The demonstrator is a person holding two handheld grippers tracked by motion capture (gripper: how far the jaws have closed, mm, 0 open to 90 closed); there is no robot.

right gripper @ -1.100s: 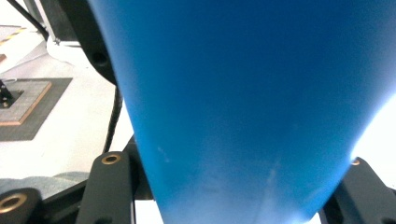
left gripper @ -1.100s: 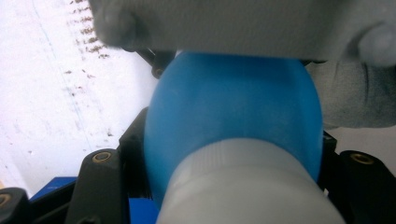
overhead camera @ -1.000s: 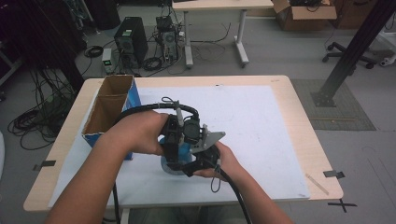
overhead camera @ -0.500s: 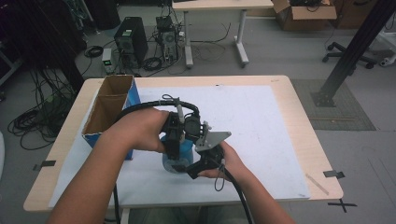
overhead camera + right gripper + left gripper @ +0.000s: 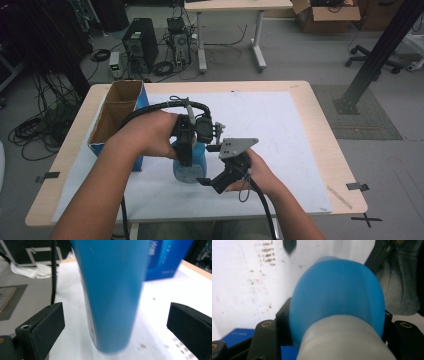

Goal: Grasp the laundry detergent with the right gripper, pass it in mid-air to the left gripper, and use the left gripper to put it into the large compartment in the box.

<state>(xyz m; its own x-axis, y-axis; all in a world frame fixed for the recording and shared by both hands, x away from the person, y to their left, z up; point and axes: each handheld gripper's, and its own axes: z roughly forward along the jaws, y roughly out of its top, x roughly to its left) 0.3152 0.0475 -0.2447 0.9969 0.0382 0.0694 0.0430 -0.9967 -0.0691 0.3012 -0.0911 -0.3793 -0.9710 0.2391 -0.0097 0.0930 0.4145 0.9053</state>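
Grey floor runs behind the table [image 5: 320,115], strewn with cables, two computer towers [image 5: 141,47], a second desk [image 5: 235,6] and a cardboard carton [image 5: 325,11] at the far wall. Most of the wooden tabletop lies under a white sheet [image 5: 270,125], smudged with dark marks as the left gripper view shows. At the table's left edge sits an open box [image 5: 116,116], brown inside and blue outside, just beside the person's left forearm. Near the middle of the sheet stands a blue bottle [image 5: 188,165] with a pale grey cap, upright on the paper. The left gripper [image 5: 187,145] comes down on it from above, and in the left gripper view its black jaws pinch the bottle [image 5: 337,290] at the shoulder, just past the cap. The right gripper [image 5: 220,177] sits low and close on the bottle's right, a grey plate on top, cable trailing back along the arm. Its jaws have just been opening: in the right gripper view they stand spread wide, the bottle [image 5: 112,290] between them with clear gaps on both sides, touching neither pad.
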